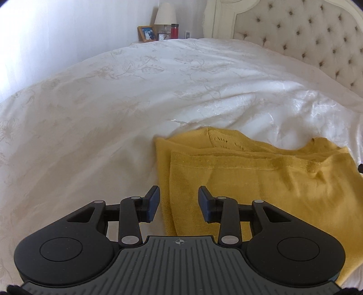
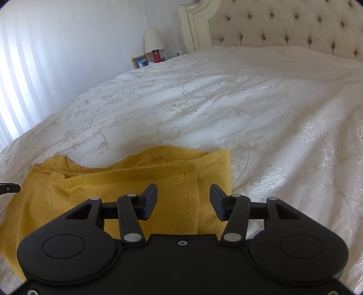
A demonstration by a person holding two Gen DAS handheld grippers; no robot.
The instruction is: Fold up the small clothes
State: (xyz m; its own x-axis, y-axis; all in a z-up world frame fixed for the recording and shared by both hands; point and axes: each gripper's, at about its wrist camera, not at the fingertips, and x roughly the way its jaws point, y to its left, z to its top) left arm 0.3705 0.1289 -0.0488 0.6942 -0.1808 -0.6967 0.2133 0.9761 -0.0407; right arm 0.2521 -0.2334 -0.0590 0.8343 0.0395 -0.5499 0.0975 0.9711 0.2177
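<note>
The left gripper [image 1: 179, 195] hangs over the near left edge of the yellow top [image 1: 261, 181], jaws apart, nothing pinched. The right gripper [image 2: 183, 195] hangs over the top's [image 2: 136, 179] right edge, jaws wider apart, also gripping nothing. Each gripper's body hides the top's nearest part. The top lies folded on the white bedspread [image 1: 113, 102], its far layers rumpled and hard to separate. Beyond, the tufted headboard [image 2: 295, 25] is cut off at the frame. Far left stand a lamp [image 1: 165, 13], a red bottle [image 1: 174, 31] and a photo frame [image 1: 146, 33], its picture too small to read.
</note>
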